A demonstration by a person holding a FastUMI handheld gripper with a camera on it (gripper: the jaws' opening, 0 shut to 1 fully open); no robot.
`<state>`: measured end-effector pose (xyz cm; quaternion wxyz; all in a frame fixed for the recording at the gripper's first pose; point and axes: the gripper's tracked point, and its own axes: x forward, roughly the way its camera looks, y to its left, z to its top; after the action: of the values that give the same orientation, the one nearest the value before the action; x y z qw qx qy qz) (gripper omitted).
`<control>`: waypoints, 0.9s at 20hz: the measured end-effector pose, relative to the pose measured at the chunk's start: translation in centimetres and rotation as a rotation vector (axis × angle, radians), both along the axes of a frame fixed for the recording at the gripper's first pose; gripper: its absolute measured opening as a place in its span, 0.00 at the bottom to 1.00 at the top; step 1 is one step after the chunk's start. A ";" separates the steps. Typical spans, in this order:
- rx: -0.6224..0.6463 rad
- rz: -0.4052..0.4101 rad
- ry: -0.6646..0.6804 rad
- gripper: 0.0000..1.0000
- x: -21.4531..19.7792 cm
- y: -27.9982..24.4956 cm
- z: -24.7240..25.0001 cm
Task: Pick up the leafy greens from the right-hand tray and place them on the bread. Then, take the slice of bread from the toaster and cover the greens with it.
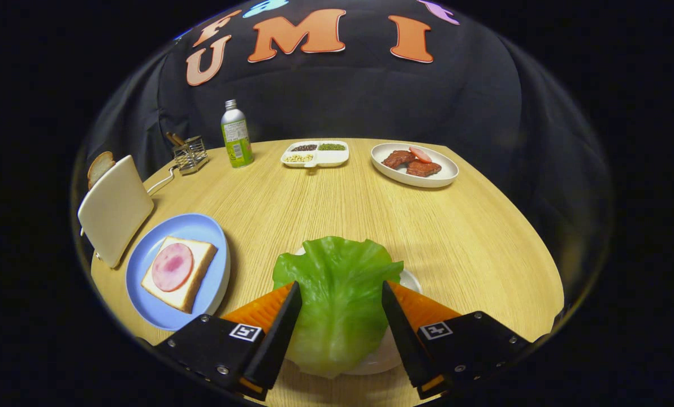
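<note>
The gripper (pixel 341 297) is at the near edge of the round wooden table (pixel 461 237). Its two black fingers (pixel 280 330) stand wide apart, one on each side of the leafy greens (pixel 337 299). The big green leaf lies between them on a white tray (pixel 410 280) near the near edge of the table. I cannot tell if the fingers touch the leaf. They do not look pressed into it.

A little farther, toward the left edge of the table, sits a blue plate (pixel 193 226). On it lies a slice of bread (pixel 198 274) with a round pink piece of ham (pixel 172 267) on top.

Just past the blue plate, right at the left edge, stands a cream toaster (pixel 113 209). A second bread slice (pixel 99 167) pokes up from its top.

Farther still, near the far left edge, there is a small wire rack (pixel 190 154). Beside it stands a bottle (pixel 236 135) with a green label.

At the far edge, in the middle, sits a white dish (pixel 328 158) with small parts. It holds dark, green and pale beans.

To the right of that, by the far right edge, is a white oval plate (pixel 444 169) with brown pieces of meat (pixel 410 161) on it.
</note>
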<state>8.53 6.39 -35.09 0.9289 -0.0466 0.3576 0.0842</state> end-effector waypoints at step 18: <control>-0.008 -0.060 0.076 0.37 -0.6 -0.1 -1.2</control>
<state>7.93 6.26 -36.30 0.9166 -0.0362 0.3941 0.0565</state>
